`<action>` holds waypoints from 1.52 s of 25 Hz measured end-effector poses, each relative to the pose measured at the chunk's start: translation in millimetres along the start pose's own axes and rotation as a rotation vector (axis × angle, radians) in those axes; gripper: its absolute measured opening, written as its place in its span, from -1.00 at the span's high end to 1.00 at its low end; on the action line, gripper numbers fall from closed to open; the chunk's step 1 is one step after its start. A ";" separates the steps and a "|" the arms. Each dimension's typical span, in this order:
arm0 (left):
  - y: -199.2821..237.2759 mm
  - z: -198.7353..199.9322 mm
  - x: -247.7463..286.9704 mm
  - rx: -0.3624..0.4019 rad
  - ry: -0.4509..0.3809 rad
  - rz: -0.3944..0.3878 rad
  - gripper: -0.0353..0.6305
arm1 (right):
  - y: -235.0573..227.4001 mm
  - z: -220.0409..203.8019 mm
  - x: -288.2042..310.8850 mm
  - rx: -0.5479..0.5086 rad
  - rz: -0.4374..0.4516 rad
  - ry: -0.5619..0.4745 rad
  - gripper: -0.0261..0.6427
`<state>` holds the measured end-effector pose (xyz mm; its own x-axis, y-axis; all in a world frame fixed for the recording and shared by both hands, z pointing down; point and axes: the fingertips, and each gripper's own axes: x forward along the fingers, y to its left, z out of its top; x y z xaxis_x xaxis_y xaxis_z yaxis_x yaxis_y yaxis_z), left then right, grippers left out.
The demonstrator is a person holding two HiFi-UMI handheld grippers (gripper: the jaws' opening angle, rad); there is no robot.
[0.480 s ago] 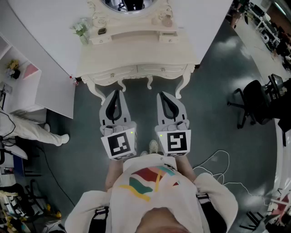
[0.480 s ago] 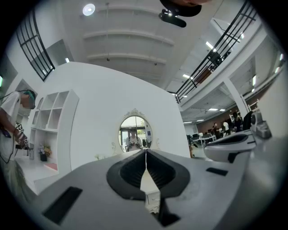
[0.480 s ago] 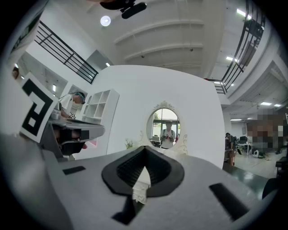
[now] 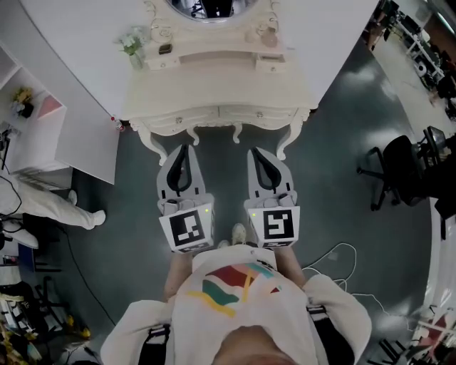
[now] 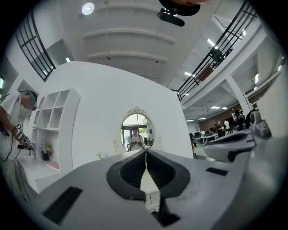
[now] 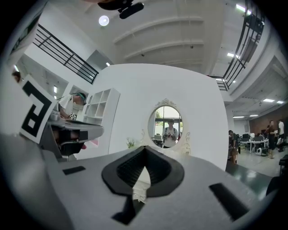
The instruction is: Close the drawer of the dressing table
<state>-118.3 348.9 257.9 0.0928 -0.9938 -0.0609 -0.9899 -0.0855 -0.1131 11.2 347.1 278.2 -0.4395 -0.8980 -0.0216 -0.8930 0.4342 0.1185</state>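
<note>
1. We see one cream desk (image 4: pixel 214 89) against the white wall (image 4: pixel 85 43), with one oval mirror (image 4: pixel 203 6) on top.
2. Our two grippers, the left gripper (image 4: pixel 183 147) and the right gripper (image 4: pixel 256 152), hang level near its front, both closed and empty.
3. Two front drawers (image 4: pixel 179 117) sit side by side under its top.

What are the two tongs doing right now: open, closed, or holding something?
Left tongs: closed, holding nothing.
Right tongs: closed, holding nothing.

no legible words or numbers, only square coded markers (image 4: pixel 187 228) on left hand-held gripper (image 4: pixel 182 147), right hand-held gripper (image 4: pixel 256 150)
</note>
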 end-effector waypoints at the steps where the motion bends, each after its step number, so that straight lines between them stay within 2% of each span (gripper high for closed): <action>1: -0.3 -1.1 1.9 0.000 0.003 0.002 0.87 | -1.7 -1.3 1.9 0.002 0.002 0.004 0.92; 5: 2.8 -2.8 14.0 0.014 -0.056 0.030 0.87 | -5.2 2.4 9.5 0.033 0.047 -0.038 0.92; 8: -0.1 -5.5 23.3 0.012 -0.040 0.038 0.87 | -4.1 4.2 15.8 0.031 0.122 -0.057 0.92; 13: -8.4 -4.8 36.9 0.015 -0.061 0.064 0.87 | -13.9 -8.9 24.9 0.013 0.160 -0.036 0.92; 22: -18.8 -12.6 56.8 0.032 -0.044 0.067 0.87 | -48.0 -24.5 39.5 0.050 0.126 -0.038 0.92; 28: -14.7 -9.5 83.6 0.056 -0.107 0.074 0.87 | -64.7 -22.1 54.5 0.036 0.107 -0.063 0.92; 33: -11.0 -14.7 116.3 0.011 -0.087 0.059 0.87 | -77.5 -23.7 75.7 0.014 0.087 -0.059 0.92; 38: -5.4 -16.2 143.1 0.004 -0.085 0.055 0.87 | -89.8 -24.8 97.9 0.019 0.074 -0.045 0.92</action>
<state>-101.5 206.0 265.8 0.0474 -0.9874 -0.1508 -0.9933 -0.0307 -0.1110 50.8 218.4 290.1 -0.5076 -0.8597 -0.0580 -0.8596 0.5006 0.1023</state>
